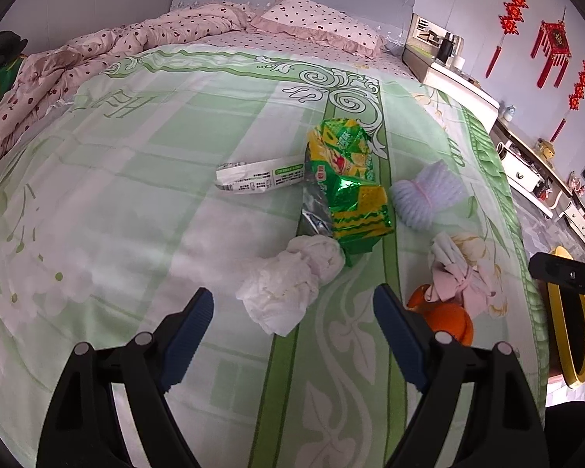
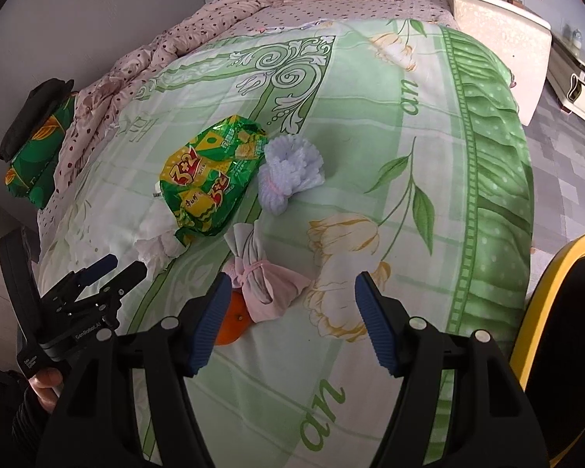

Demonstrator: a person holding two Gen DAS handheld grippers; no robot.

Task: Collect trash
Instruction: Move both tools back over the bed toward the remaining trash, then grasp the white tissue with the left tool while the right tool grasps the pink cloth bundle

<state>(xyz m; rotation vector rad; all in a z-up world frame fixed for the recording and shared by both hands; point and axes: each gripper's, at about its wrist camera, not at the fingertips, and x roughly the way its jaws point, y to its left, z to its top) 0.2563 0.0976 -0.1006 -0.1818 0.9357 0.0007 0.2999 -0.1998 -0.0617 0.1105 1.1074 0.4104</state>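
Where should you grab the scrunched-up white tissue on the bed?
Pinch the crumpled tissue across its fat near lump, coming straight down from above. It lies loose on the bedspread, right ahead of the open left hand-held gripper.

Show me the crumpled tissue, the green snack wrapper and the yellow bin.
crumpled tissue point(image 1: 288, 284), left wrist view, middle of the wad.
green snack wrapper point(image 2: 210, 183), right wrist view, printed front.
yellow bin point(image 2: 542, 296), right wrist view, rim.
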